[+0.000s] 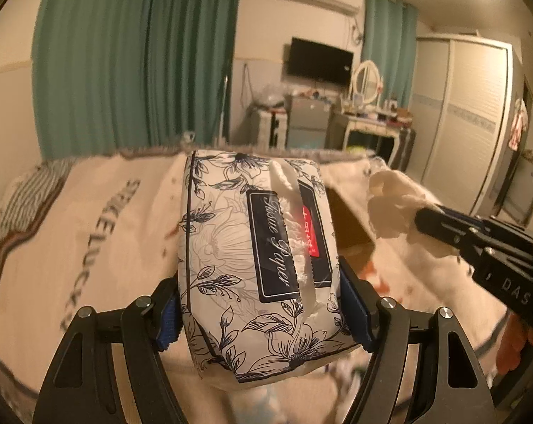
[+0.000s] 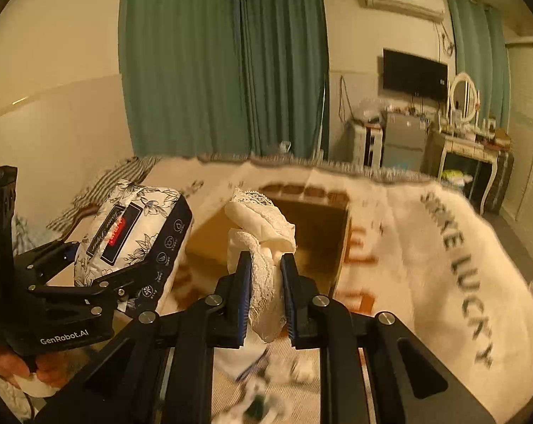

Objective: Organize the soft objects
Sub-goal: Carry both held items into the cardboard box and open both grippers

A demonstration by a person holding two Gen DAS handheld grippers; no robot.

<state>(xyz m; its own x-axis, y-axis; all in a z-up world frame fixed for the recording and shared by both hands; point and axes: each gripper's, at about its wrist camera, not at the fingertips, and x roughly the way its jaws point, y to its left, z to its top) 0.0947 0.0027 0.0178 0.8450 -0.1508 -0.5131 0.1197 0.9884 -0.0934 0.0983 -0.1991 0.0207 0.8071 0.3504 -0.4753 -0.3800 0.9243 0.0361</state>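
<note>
My left gripper (image 1: 259, 314) is shut on a floral white-and-navy tissue paper pack (image 1: 256, 247) and holds it up above the bed. The pack also shows in the right wrist view (image 2: 128, 233), at the left. My right gripper (image 2: 264, 282) is shut on a cream lace cloth (image 2: 259, 233), bunched between the pads, above an open cardboard box (image 2: 302, 243) on the bed. In the left wrist view the right gripper (image 1: 422, 219) holds the cloth (image 1: 390, 208) at the right, next to the box (image 1: 351, 222).
A white fleece blanket with dark lettering (image 2: 425, 265) covers the bed. A striped pillow (image 1: 15, 212) lies at the left. Small soft items (image 2: 266, 388) lie blurred below my right gripper. Green curtains (image 2: 224, 63), a dresser (image 2: 471, 148) and a wardrobe (image 1: 468, 116) stand beyond.
</note>
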